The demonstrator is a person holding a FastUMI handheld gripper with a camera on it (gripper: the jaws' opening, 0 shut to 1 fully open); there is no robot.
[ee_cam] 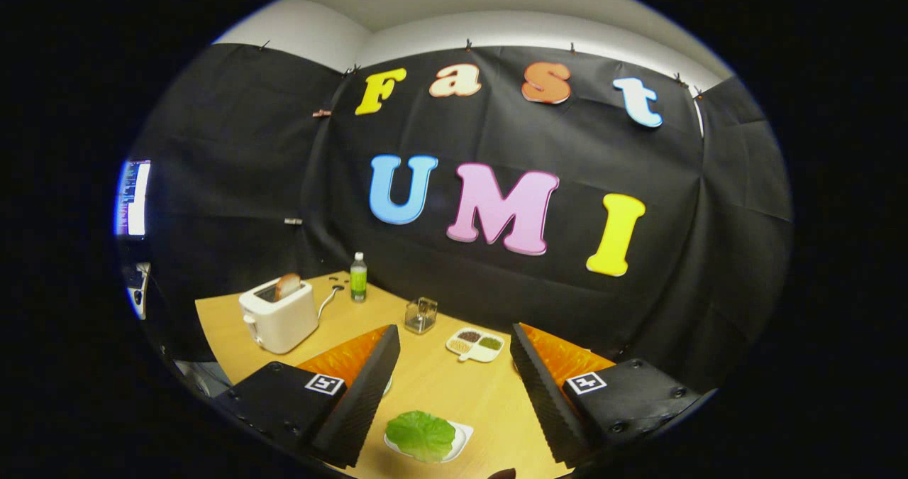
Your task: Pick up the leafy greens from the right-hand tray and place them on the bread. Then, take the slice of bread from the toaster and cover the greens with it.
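A green lettuce leaf (pixel 421 435) lies on a small white tray (pixel 460 442) on the wooden table, low between my two fingers and close to me. My gripper (pixel 455 330) is open, its fingers spread wide above the table with nothing between them. Beyond the left finger stands a white toaster (pixel 279 316) with a slice of bread (pixel 287 285) sticking up out of its slot. A pale plate rim (pixel 387 387) peeks out beside the left finger; what lies on it is hidden.
A green-labelled bottle (pixel 358 277) stands behind the toaster by the wall. A small glass jar (pixel 420 315) and a white divided dish (pixel 474 345) of seasonings sit ahead of the fingertips. The toaster's cord (pixel 328 299) trails toward the bottle.
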